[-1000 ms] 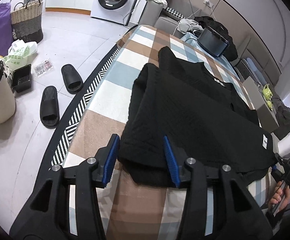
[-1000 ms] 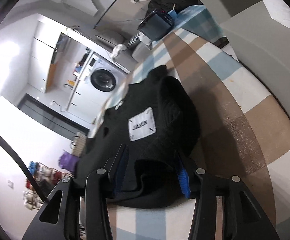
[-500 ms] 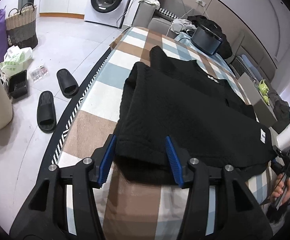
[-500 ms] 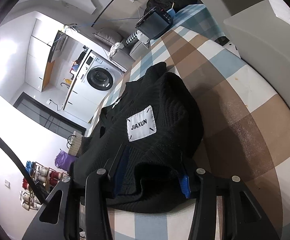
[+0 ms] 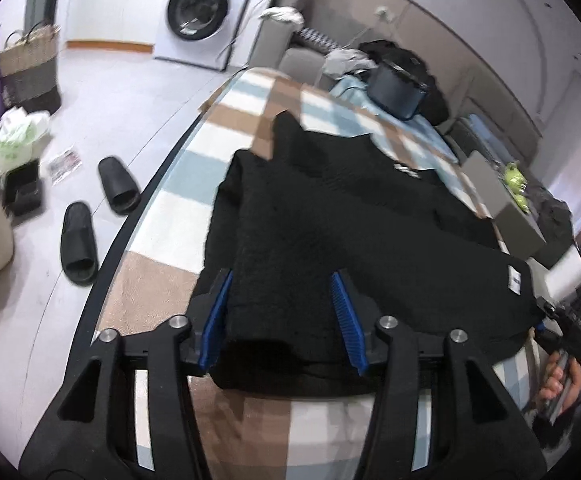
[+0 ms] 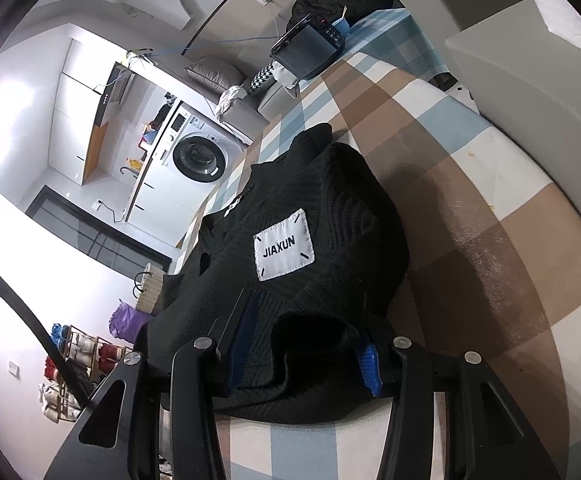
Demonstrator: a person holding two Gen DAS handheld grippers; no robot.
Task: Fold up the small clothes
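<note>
A black knit garment lies folded over on the checked blanket. It also shows in the right wrist view, with a white JIAXUN label. My left gripper stands open around the garment's near edge, the fabric between its blue pads. My right gripper stands open around the garment's other near corner, with cloth bunched between the fingers. The right gripper also appears at the far right of the left wrist view.
Two black slippers lie on the floor to the left. A washing machine and a woven basket stand beyond. A dark case and a grey box sit at the blanket's far and right sides.
Both grippers have pushed forward, so the garment's edge sits deeper between the fingers. The left view tilted up slightly. The jaws stay apart.
</note>
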